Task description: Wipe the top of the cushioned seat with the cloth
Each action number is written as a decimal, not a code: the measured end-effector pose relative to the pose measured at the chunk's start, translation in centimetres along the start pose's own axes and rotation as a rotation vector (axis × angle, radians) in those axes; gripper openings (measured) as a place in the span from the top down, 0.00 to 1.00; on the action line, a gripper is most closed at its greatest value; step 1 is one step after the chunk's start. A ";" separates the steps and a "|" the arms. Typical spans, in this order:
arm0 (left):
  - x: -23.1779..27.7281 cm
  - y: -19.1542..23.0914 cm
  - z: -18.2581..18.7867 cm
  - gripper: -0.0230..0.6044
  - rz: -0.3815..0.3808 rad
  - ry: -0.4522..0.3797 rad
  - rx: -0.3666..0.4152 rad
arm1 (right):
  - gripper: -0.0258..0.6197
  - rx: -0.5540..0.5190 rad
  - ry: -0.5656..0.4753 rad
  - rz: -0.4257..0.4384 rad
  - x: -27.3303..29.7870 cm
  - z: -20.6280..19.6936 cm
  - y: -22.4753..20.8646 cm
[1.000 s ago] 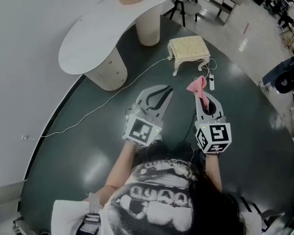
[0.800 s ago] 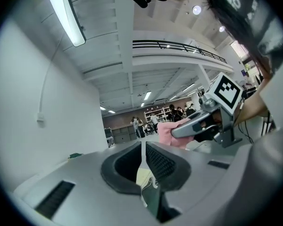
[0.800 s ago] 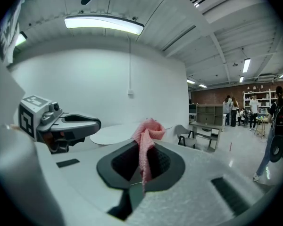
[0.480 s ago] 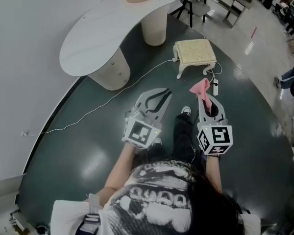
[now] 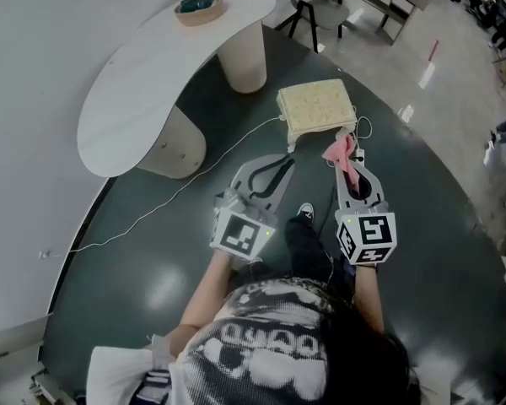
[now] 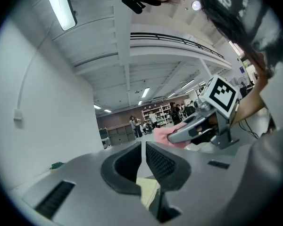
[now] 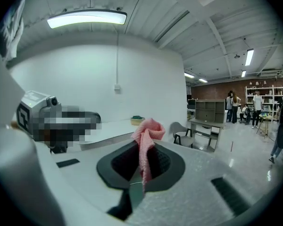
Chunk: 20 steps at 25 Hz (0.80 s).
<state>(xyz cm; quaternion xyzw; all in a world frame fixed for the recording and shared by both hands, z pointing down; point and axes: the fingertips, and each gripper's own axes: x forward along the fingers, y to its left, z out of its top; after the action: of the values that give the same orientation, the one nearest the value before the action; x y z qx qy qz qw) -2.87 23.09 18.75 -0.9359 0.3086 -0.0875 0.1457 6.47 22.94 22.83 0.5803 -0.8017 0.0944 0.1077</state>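
The right gripper [image 5: 348, 164] is clamping a pink cloth [image 5: 338, 148] between its jaws, with the cloth's loose end bunching up past the tips. In the head view the cloth is showing against the near right corner of the cushioned seat [image 5: 316, 104], which is standing on the dark floor [image 5: 152, 251] near the white desk [image 5: 135, 83]. The left gripper [image 5: 280, 165] is hovering alongside, its jaws pressed together on nothing. A bowl [image 5: 197, 7] is sitting at the desk's far end.

2 arms extended forward; left gripper [image 5: 287, 161] jaws together, empty; right gripper [image 5: 349, 164] pinching cloth [image 5: 339, 148].
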 end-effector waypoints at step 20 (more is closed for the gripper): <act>16.1 2.9 -2.9 0.92 -0.064 0.109 0.017 | 0.94 0.084 0.035 0.057 10.7 -0.3 -13.0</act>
<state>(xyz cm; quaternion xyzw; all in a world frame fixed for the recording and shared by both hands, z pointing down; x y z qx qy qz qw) 7.54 10.53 21.73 -0.9379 0.2854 -0.1453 0.1336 15.62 9.30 26.52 0.5593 -0.8114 0.1412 0.0946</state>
